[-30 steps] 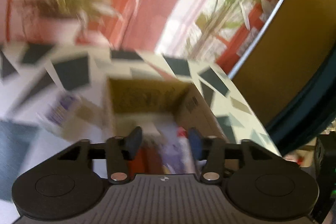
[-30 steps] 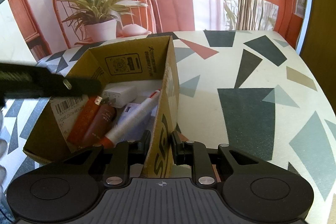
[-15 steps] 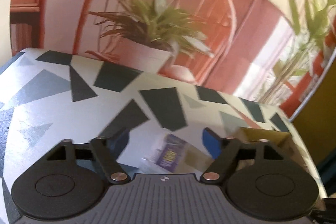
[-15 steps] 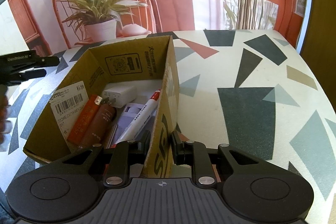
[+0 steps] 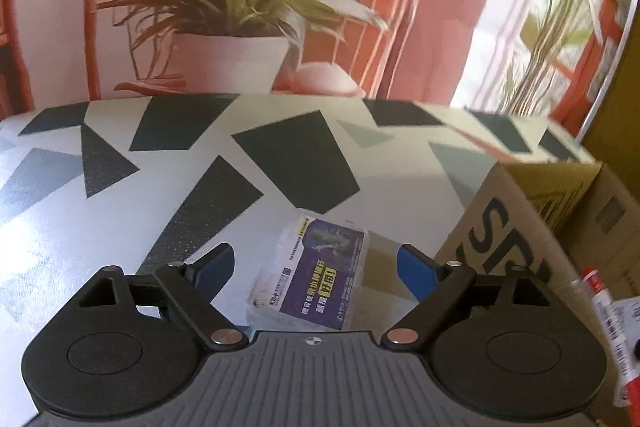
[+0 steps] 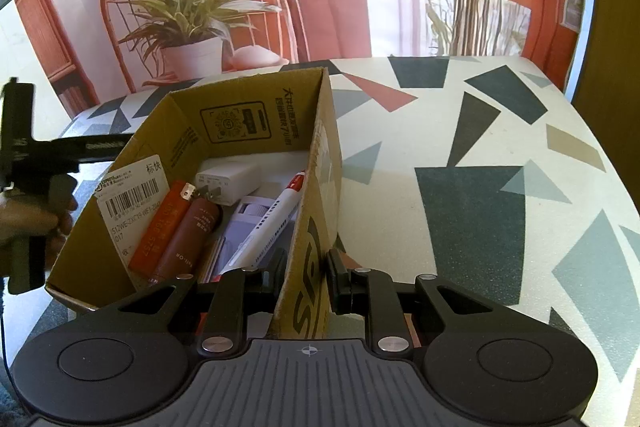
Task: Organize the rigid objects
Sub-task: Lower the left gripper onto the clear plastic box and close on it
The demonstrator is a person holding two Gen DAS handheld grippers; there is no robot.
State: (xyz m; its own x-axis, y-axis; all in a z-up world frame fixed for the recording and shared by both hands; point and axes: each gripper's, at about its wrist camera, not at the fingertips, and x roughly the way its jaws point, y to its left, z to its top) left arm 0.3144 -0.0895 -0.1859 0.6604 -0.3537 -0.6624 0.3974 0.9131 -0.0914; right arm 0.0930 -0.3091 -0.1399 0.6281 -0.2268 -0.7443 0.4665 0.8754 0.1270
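Here the left gripper (image 5: 314, 265), jaws opening and empty, points at the purple-labelled packet (image 5: 318, 277) lying lengthwise straight ahead on the table (image 5: 100, 227); the right gripper (image 6: 306, 273) pinches the cardboard box (image 6: 316, 187) wall

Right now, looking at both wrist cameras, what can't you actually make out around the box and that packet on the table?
- Packet, left wrist view: near end hidden by the left gripper body; jaws opening, nothing between the pads.
- Cardboard box, right wrist view: near corner hidden behind the right gripper, shut on its wall.
- Items under the marker: overlapped, unidentifiable.
- Box in the left view: cut off by the right edge.
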